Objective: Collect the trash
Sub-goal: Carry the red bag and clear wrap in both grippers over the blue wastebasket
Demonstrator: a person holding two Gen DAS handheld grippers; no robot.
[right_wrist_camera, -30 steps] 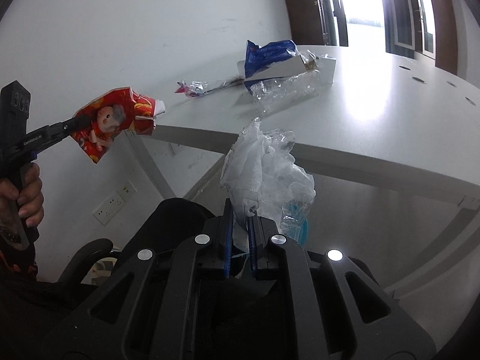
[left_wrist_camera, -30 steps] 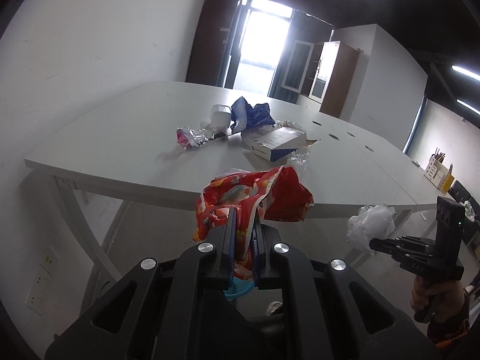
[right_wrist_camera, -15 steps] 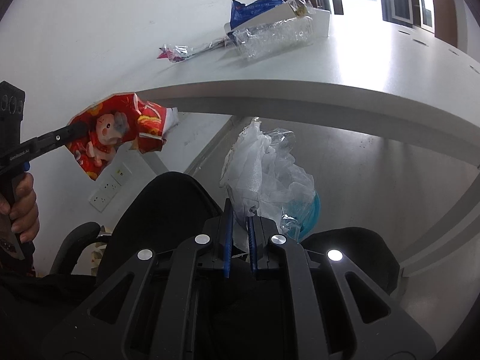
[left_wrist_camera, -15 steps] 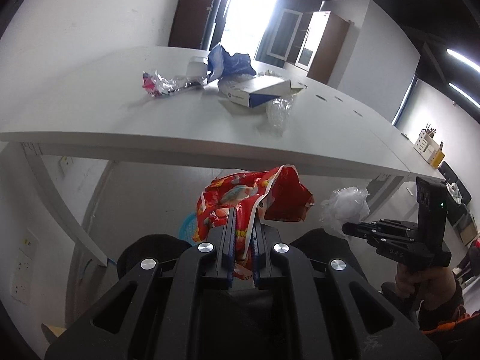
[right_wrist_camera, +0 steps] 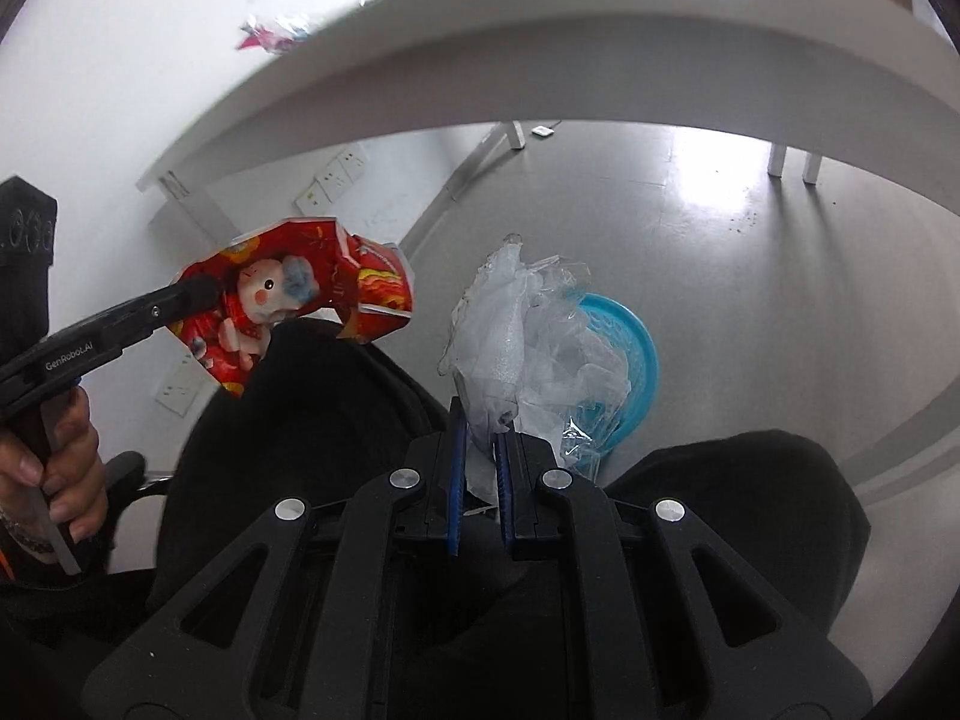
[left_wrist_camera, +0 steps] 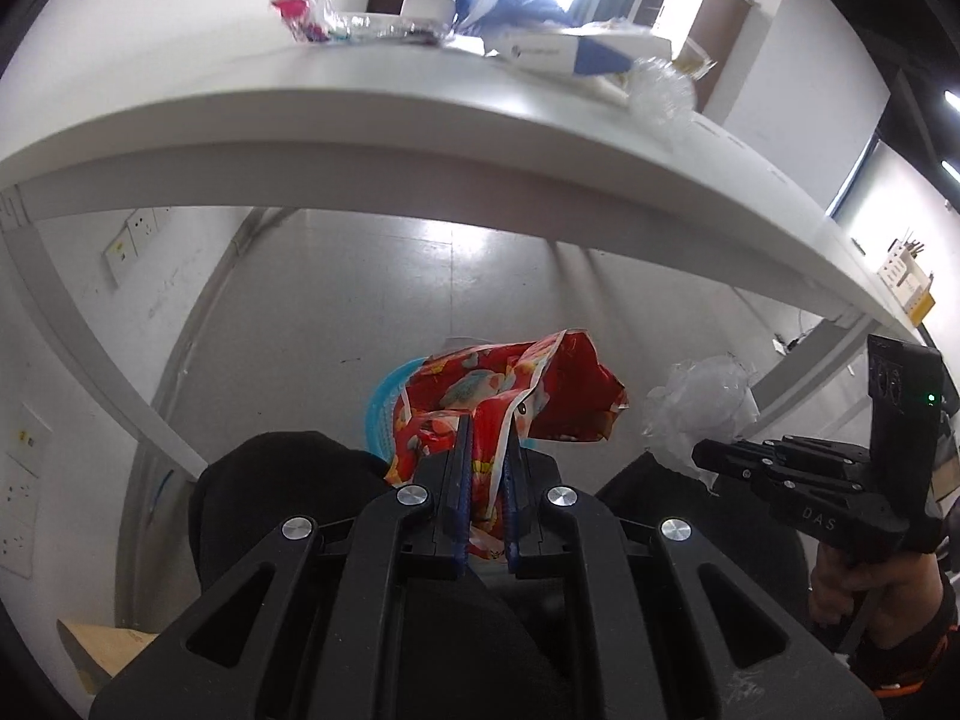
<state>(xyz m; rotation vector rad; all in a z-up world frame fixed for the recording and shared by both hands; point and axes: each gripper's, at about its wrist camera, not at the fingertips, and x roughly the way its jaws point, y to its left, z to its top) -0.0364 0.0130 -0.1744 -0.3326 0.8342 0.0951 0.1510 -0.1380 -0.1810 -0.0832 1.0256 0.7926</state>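
My left gripper (left_wrist_camera: 485, 450) is shut on a red printed wrapper (left_wrist_camera: 510, 396), held below the white table's edge (left_wrist_camera: 420, 150). The wrapper also shows in the right wrist view (right_wrist_camera: 288, 300), at the left gripper's tip (right_wrist_camera: 204, 291). My right gripper (right_wrist_camera: 480, 438) is shut on crumpled clear plastic (right_wrist_camera: 528, 342), which also shows in the left wrist view (left_wrist_camera: 702, 402). A blue bin (right_wrist_camera: 624, 354) stands on the floor just beyond the plastic; its rim peeks out behind the wrapper (left_wrist_camera: 384, 396).
More trash lies on the table: a pink wrapper (left_wrist_camera: 300, 12), a white cup (left_wrist_camera: 426, 3), a white and blue box (left_wrist_camera: 570, 51), clear plastic (left_wrist_camera: 660, 93). Black chair backs (right_wrist_camera: 312, 420) sit under both grippers. White table legs (left_wrist_camera: 78, 324) slant at the left.
Both grippers have dropped from table height to below the tabletop, still holding their trash. The blue bin on the floor has come into view.
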